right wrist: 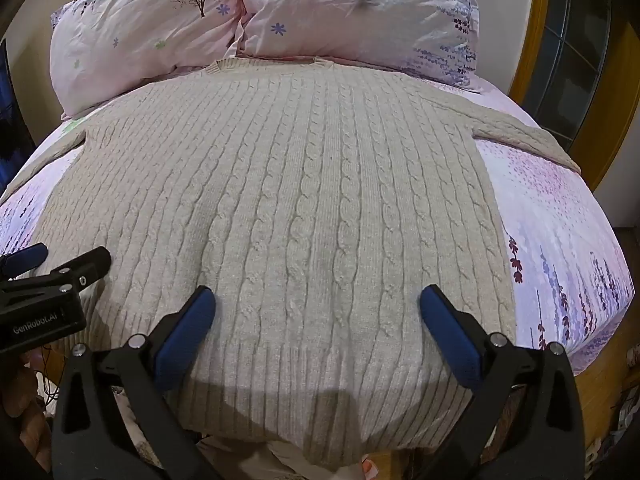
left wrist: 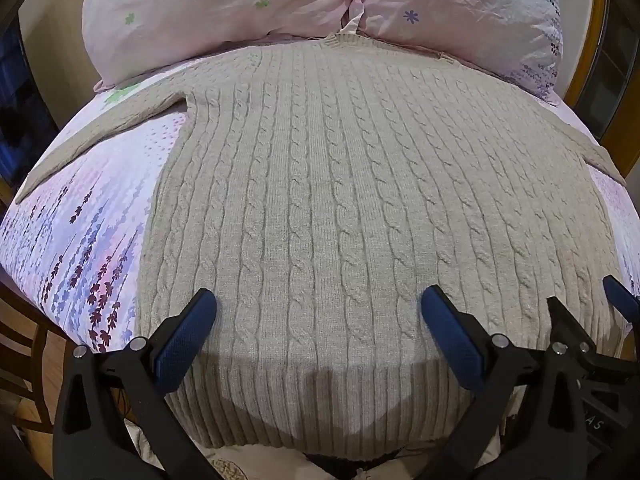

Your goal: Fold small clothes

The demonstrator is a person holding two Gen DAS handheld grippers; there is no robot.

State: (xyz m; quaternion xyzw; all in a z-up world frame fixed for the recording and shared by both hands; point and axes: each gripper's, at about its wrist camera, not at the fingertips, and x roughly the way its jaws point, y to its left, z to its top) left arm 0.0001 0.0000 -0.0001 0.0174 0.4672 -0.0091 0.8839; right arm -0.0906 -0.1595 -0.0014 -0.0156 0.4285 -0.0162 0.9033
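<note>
Sweater (left wrist: 340, 200) first: your beige cable-knit lies spread flat on the bed, its neckline at 12 o'clock touching the two pink pillows (left wrist: 224, 8), its ribbed hem at 6 o'clock, nearest you and hanging just over the edge of the mattress. One sleeve (left wrist: 100, 132) runs out toward 9 o'clock across the lavender-print bedsheet (left wrist: 80, 232); the other sleeve (right wrist: 516, 132) reaches toward 3 o'clock and drapes near the far side of the bed. Your left gripper (left wrist: 318, 312) hovers above the hem with its blue-padded fingers (left wrist: 188, 332) spread wide, and nothing sits between them. Your right gripper (right wrist: 316, 312) is in the same posture over the hem further toward 3 o'clock, fingers (right wrist: 448, 332) wide apart and holding nothing. In the right wrist view your left gripper shows at 9 o'clock, just beside the sweater's lower edge; in the left wrist view the right one pokes in at 3 o'clock. Whether either gripper's pads touch the knit you cannot tell from these views. A wooden door frame (right wrist: 560, 80) stands past the bed at 2 o'clock.
</note>
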